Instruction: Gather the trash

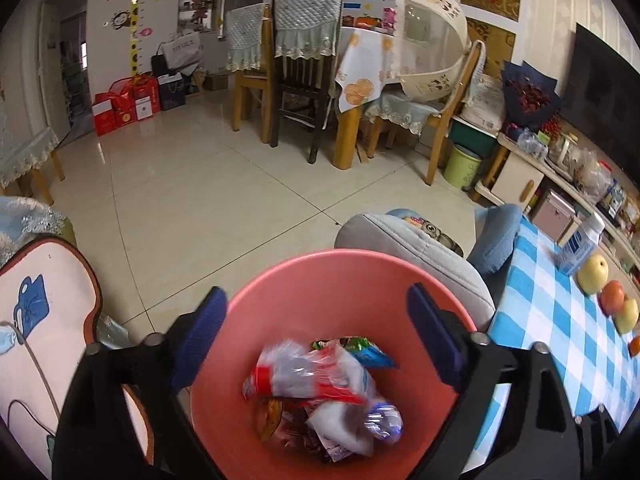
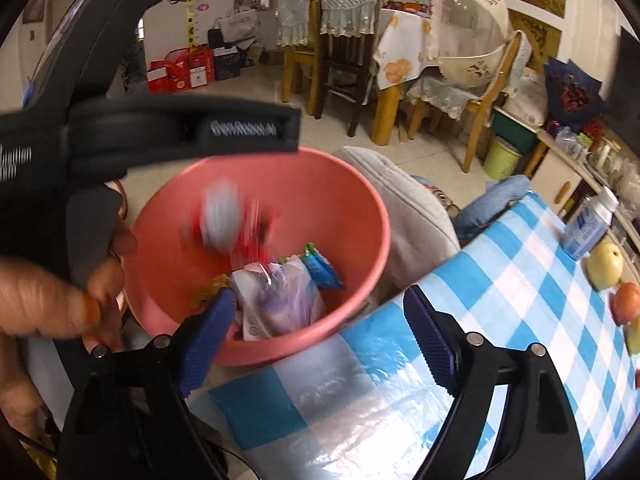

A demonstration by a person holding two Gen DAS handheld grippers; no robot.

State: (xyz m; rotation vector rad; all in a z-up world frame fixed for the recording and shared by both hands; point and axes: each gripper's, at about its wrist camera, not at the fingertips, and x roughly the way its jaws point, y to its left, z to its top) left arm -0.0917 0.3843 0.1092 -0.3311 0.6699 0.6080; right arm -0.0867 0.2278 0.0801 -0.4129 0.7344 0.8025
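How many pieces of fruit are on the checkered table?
4 visible: a yellow-green pear beside the white plastic bottle, a red-orange apple, a yellow-green fruit, and an orange one cut off at the frame edge. More may be hidden.

Lettering on the other hand-held gripper [image 2: 244, 128] and the bottle [image 2: 588, 224] is too blurred to read.

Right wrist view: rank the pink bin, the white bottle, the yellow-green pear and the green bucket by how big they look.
1. Pink bin, by far the largest.
2. White bottle.
3. Yellow-green pear and green bucket look about alike; the bucket stands much farther off, so its look understates it.
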